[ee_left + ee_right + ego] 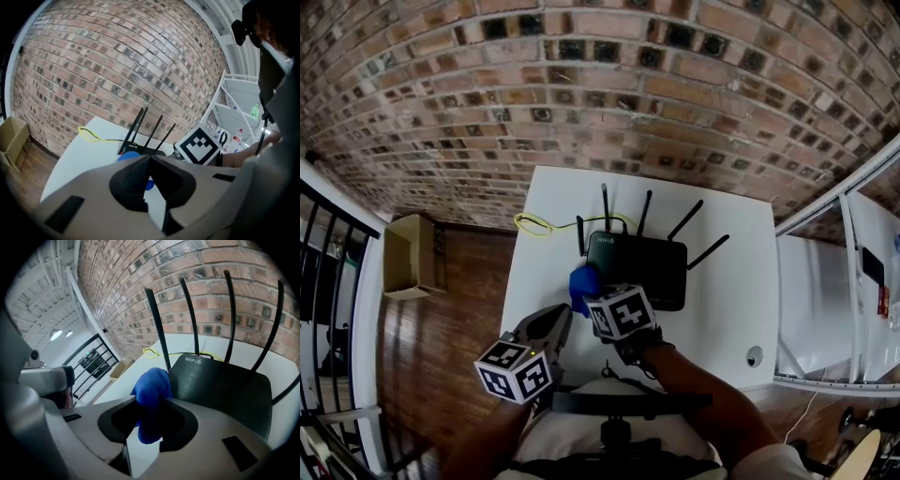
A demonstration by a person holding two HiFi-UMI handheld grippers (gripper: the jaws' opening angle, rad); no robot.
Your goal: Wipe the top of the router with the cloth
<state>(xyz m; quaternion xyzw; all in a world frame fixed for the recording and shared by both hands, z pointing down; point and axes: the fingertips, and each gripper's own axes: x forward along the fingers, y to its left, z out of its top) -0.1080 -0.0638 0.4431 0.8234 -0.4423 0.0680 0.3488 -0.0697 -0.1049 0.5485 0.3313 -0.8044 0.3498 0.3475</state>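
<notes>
right claw: pinching a bunched blue cloth. right gripper view confirms it: the cloth is clamped between the two jaws, with a wad above them and a tail hanging below.

left claw: pressed together with nothing between the jaws. in the left gripper view the tips meet at one line. it hangs over the near left part of the white tabletop, just beside the right claw and low of the router.

router: black and flat, lying on the tabletop toward the brick wall, with its antennas fanned up at the far edge. "wifi 6" is printed on the top near the far left corner, readable in the right gripper view.

cloth position: at the router's near left corner, against its left edge. i cannot tell whether it presses on the top surface. in the left gripper view it is a blue patch just before the router.

other: a yellow cable is looped on the tabletop at the far left, behind the router. a cardboard box sits on the wooden floor left of the tabletop. a black railing runs along the left border.
</notes>
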